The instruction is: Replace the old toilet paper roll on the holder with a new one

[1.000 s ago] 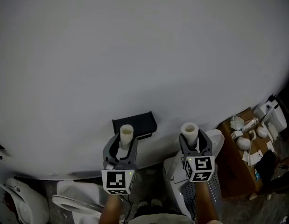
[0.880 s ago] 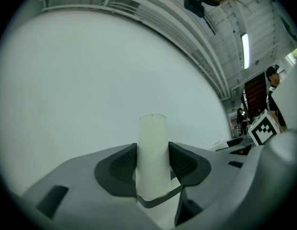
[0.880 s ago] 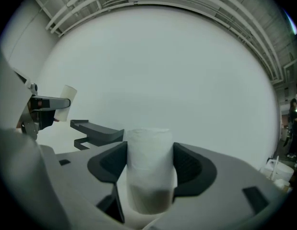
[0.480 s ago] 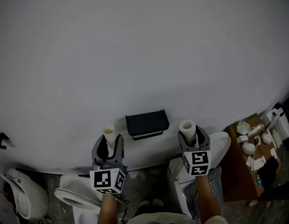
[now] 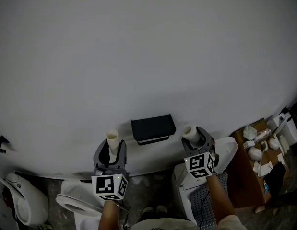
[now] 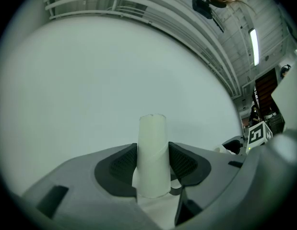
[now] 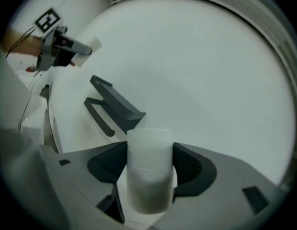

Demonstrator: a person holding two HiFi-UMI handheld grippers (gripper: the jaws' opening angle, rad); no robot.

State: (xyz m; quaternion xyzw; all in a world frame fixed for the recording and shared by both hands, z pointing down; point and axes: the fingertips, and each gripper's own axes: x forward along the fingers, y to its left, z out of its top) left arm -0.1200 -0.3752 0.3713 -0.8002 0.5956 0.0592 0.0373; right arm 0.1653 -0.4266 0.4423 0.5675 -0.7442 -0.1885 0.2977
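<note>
**Left gripper**: jaws set at a middling gap, both pads pressed on a thin bare tube. The tube stands upright between the pads, its upper end rising clear above the jaw tips and its lower end sunk toward the gripper's throat. Nothing else is between the jaws. Ahead of them there is only blank wall.

**Right gripper**: jaws held wide, one pad on each side of a thick white roll. The roll fills the whole gap and stands slightly proud of the jaw tips. In the head view this gripper is rolled over, so the roll leans toward the holder.

**Holder**: dark and wall-mounted, with nothing on it. It sits ahead of the jaws and between the two grippers, to the right of the left jaws and to the left of the right jaws. In the right gripper view the holder lies just beyond and to the left of the roll's top. The head view shows a gap between them.

**Toilet**: white, below and behind the left jaws.
</note>
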